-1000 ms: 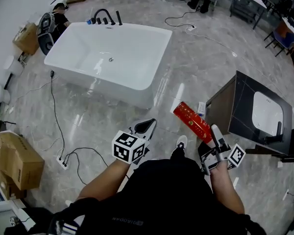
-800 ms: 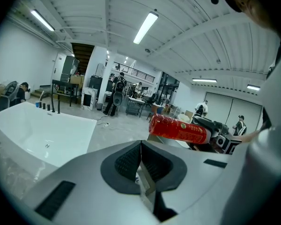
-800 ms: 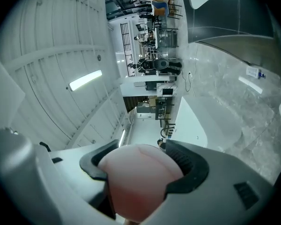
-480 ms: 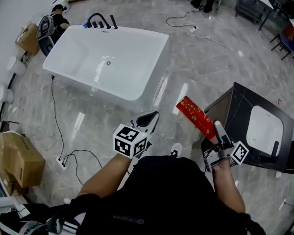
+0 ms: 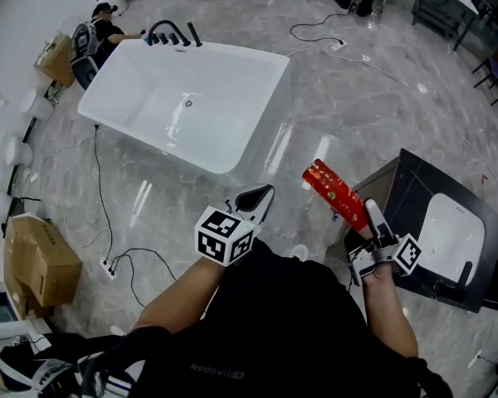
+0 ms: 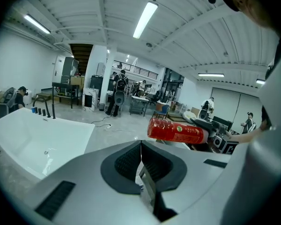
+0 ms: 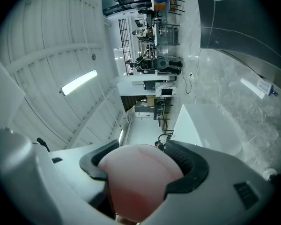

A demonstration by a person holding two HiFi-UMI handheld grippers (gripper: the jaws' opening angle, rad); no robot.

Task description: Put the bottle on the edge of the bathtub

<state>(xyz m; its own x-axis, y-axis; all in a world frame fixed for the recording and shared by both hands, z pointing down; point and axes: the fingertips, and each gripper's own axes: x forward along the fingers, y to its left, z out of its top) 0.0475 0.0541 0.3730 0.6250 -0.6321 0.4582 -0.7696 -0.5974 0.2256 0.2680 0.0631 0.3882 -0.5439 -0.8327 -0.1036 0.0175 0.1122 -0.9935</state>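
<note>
Right gripper [image 5: 368, 219]: your jaws are clamped on the pale end of the red bottle [image 5: 335, 192], which fills the gap between them.
Left gripper [image 5: 260, 196]: your jaws are pressed together with nothing between them.
Bottle: sticks out tilted past your right jaw tips, in the air, right of your left jaws and apart from them.
Bathtub [image 5: 216, 81]: white, well ahead of both jaw pairs; the bottle is not yet on its edge.

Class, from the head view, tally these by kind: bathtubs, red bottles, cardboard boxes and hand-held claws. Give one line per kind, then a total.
Bathtub: 1
Red bottle: 1
Cardboard boxes: 2
Claws: 2, the left claw and the right claw
Total: 6
</note>
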